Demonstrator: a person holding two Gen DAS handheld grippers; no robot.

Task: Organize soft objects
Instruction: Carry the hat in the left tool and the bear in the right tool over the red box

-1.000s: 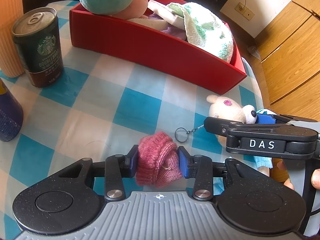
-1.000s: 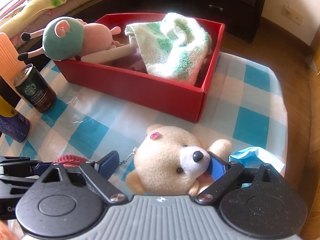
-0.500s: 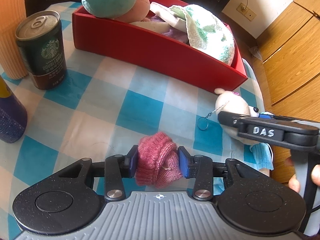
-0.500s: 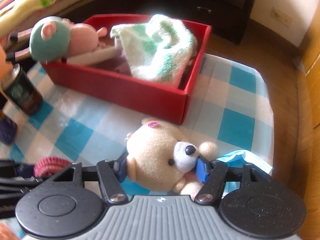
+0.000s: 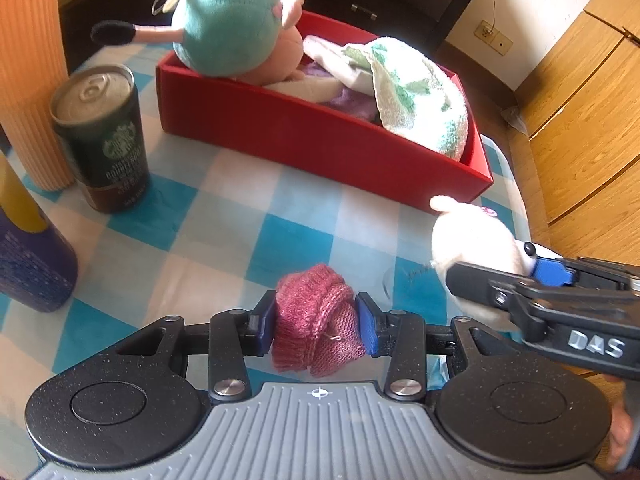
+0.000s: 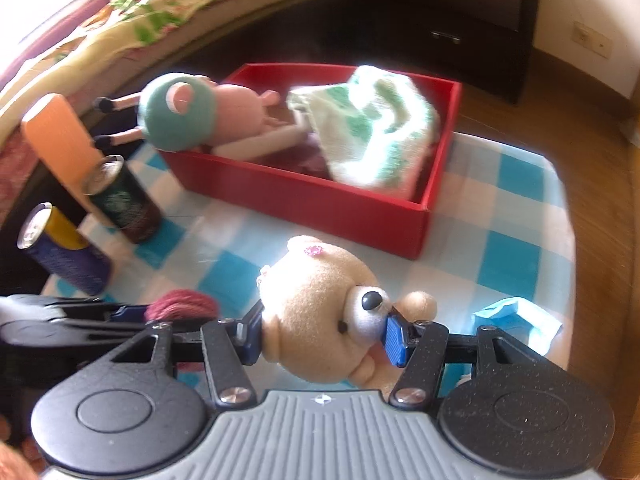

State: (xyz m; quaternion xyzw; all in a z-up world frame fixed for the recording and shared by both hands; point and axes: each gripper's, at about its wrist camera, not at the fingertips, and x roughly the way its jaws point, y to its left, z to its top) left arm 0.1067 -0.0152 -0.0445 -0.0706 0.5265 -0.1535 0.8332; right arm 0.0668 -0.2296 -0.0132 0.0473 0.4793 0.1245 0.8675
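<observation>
— While squeezed in the left tool (image 5: 316, 322), pink knit hat (image 5: 316, 320): soft, light, held above the table (image 5: 224, 248). Red box (image 5: 320, 136) ahead.

— Right tool (image 6: 322, 334): clamped on teddy bear (image 6: 320, 304)'s squashy head. Best gripped mid-head.

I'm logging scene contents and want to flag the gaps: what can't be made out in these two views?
- Lower layers in the red box: both views, covered by the towel and pig plush.
- Bear's body: right wrist view, hidden behind the right gripper.
- Purple can's top: left wrist view, cut off by the edge.
- Coffee can label: right wrist view, blurred.
</observation>
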